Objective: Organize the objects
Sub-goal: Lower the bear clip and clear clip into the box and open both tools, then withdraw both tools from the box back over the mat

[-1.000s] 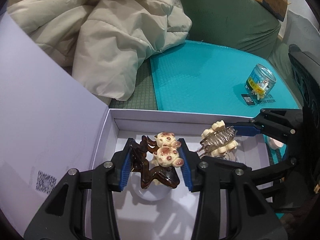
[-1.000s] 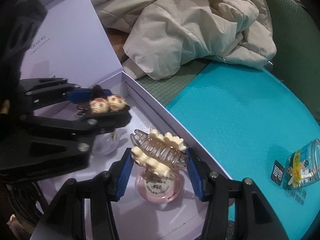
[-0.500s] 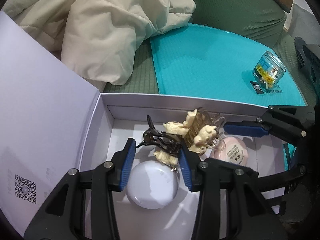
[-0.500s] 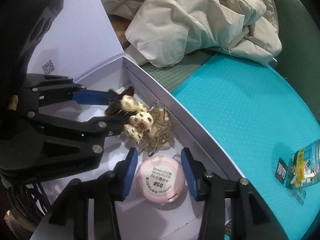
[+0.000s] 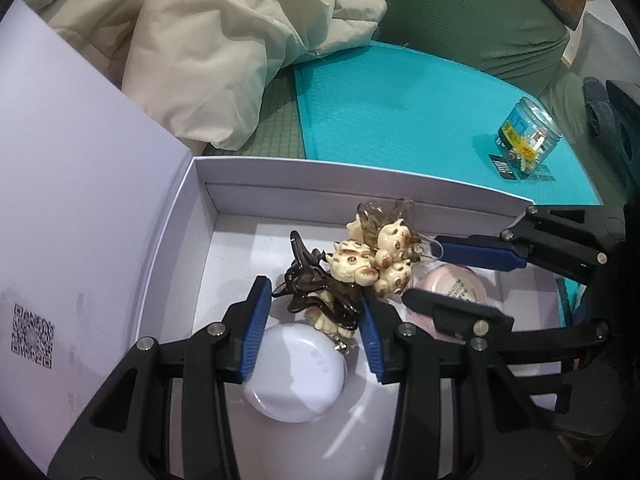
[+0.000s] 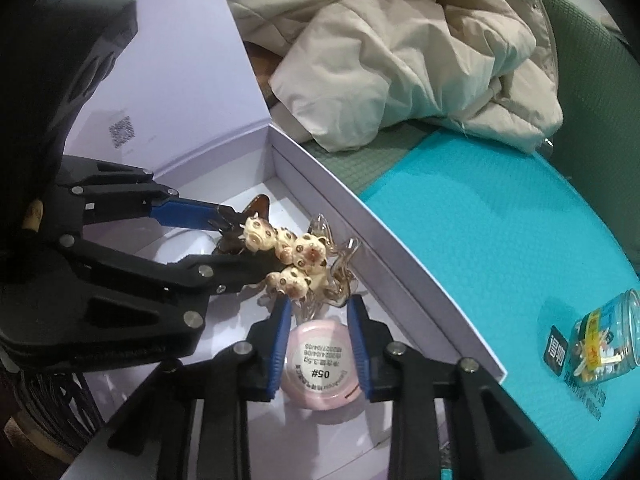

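Two hair claws lie together inside the open white box (image 5: 280, 178): a dark brown one (image 5: 316, 294) and a clear one (image 5: 384, 220), both with cream bear charms (image 5: 356, 266). They also show in the right wrist view (image 6: 296, 256). My left gripper (image 5: 314, 322) is open, with the brown claw lying loose between its pads. My right gripper (image 6: 318, 330) is open just behind the clear claw, above a pink round compact (image 6: 320, 364). A white round case (image 5: 296, 372) lies under the left gripper.
The box lid (image 5: 68, 184) stands open at the left. A teal mat (image 5: 400, 108) beyond the box carries a small clear jar (image 5: 528, 136). A cream jacket (image 5: 208, 52) is heaped at the back on a green sofa (image 5: 460, 12).
Both grippers let go of their hair claws, which dropped into the box in a heap. Both grippers then drew back a little and stay open.
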Action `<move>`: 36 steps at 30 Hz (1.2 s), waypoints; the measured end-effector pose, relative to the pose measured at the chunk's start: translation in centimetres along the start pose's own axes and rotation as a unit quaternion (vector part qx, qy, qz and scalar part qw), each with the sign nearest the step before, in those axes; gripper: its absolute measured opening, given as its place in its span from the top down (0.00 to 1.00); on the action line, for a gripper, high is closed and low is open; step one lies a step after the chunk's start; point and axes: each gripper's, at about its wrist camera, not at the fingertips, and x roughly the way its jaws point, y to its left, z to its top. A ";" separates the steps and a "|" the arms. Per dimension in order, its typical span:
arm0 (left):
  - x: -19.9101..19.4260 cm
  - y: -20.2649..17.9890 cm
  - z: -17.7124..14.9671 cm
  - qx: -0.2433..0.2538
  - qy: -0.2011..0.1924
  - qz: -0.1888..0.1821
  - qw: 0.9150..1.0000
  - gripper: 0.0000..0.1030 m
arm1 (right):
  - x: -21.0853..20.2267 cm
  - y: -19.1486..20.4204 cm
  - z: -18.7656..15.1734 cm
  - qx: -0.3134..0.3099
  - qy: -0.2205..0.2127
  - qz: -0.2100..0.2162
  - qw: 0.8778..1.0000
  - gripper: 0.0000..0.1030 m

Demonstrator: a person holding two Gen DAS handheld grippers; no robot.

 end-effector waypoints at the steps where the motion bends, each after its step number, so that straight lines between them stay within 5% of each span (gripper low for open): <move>1: -0.2 0.0 -0.2 0.002 -0.003 0.000 1.000 0.61 | -0.1 0.0 0.0 0.001 -0.003 -0.001 1.000 0.72; 30: -6.7 -0.5 -1.7 -0.032 -0.083 0.047 0.995 0.56 | -5.9 -0.2 -0.3 0.014 -0.077 -0.022 0.997 0.71; 36: -8.3 -1.2 -1.8 -0.029 -0.099 0.066 0.992 0.42 | -7.6 0.0 -0.3 0.016 -0.093 -0.012 0.995 0.54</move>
